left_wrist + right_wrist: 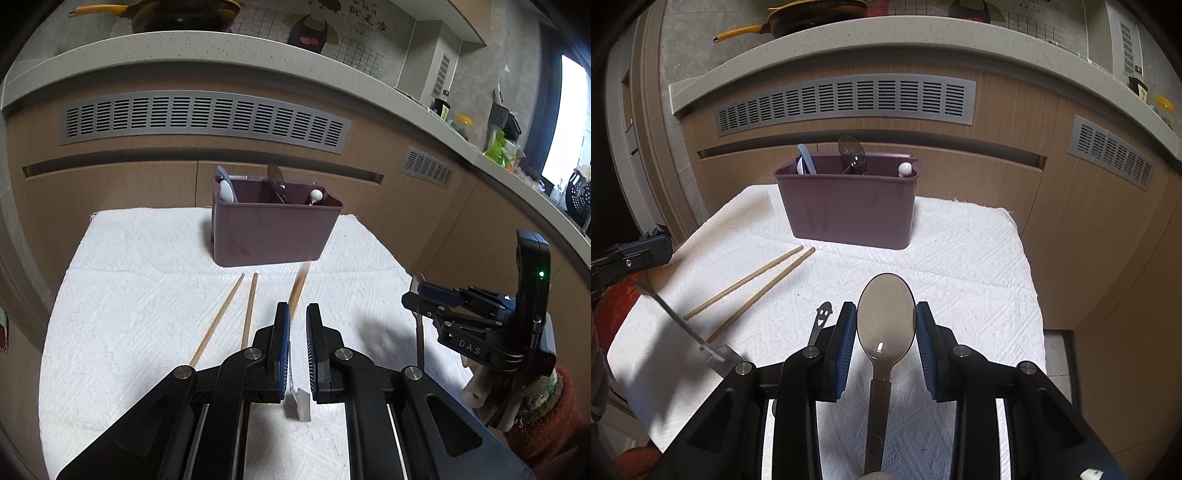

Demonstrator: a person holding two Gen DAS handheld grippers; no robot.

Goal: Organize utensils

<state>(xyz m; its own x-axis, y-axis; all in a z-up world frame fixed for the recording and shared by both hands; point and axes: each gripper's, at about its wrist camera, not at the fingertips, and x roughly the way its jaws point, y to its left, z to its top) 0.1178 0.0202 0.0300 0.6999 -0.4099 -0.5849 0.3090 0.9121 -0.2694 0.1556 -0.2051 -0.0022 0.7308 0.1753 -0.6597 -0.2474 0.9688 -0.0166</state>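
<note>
A purple utensil holder [275,229] [849,206] stands at the far side of a white towel [147,295] [960,258], with a blue spoon, a dark spoon and a white-knobbed piece in it. My left gripper [298,306] [661,243] is shut on a wooden chopstick [297,291] whose metal end [716,354] hangs behind the fingers. Two more chopsticks [236,314] [753,288] lie on the towel to its left. My right gripper [886,306] [417,291] is shut on the bowl of a dark spoon [886,325], held above the towel.
A small handle with a smiling face [823,314] lies on the towel left of the right gripper. Wooden cabinets with grey vent grilles [207,118] rise behind the holder under a stone counter. A red sleeve [546,424] shows at the right.
</note>
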